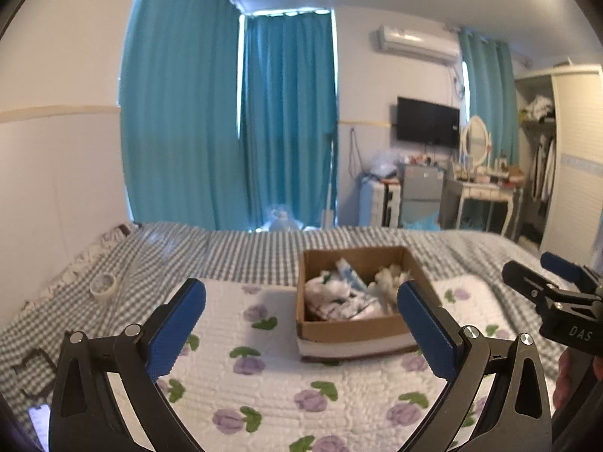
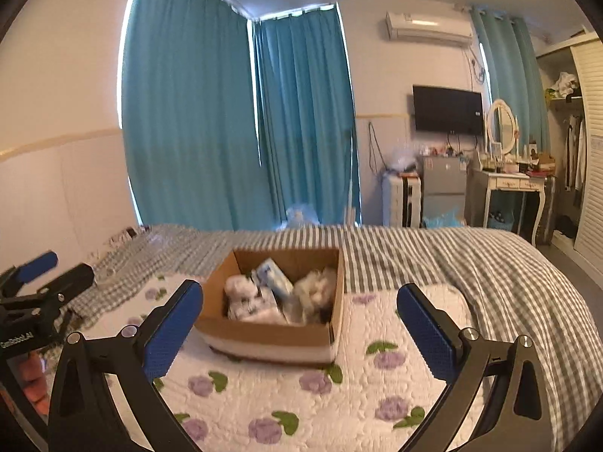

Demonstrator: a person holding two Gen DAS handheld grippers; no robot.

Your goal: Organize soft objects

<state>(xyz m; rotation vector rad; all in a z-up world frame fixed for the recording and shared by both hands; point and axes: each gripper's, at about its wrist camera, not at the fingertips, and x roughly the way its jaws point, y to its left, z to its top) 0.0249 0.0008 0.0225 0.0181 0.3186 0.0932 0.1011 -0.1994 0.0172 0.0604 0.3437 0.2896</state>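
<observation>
**Plainly, the box lies ahead of both tongs, and nearer the left**

Largest first, we have the bed (image 1: 241,252) under a grey checked cover, and on it the white quilt (image 1: 286,384) with purple flowers, which runs beneath both our tongs and forward from them. On the far part of that quilt stands the cardboard box (image 1: 354,329), open at the top, and inside it the soft objects (image 1: 346,293) are heaped: pale crumpled cloths, something blue and white, and a fluffy cream thing toward the right side. We cannot tell the pieces apart more finely than that.

The left gripper (image 1: 301,333) is held wide open and empty, and the box sits ahead of it and to the right, with its right corner hidden behind the right finger (image 1: 426,331). The right gripper (image 2: 299,333) is likewise spread wide and holds nothing; from it the box (image 2: 264,333) lies ahead and to the left, its near wall just past the left finger (image 2: 171,333). Each tong shows at the edge of the other's view, so they flank the box.

We judge the left one slightly nearer to the contents. The box has no strong long axis that we can see, so a reach straight forward and down over the near wall seems to us what the coming move turns on.
</observation>
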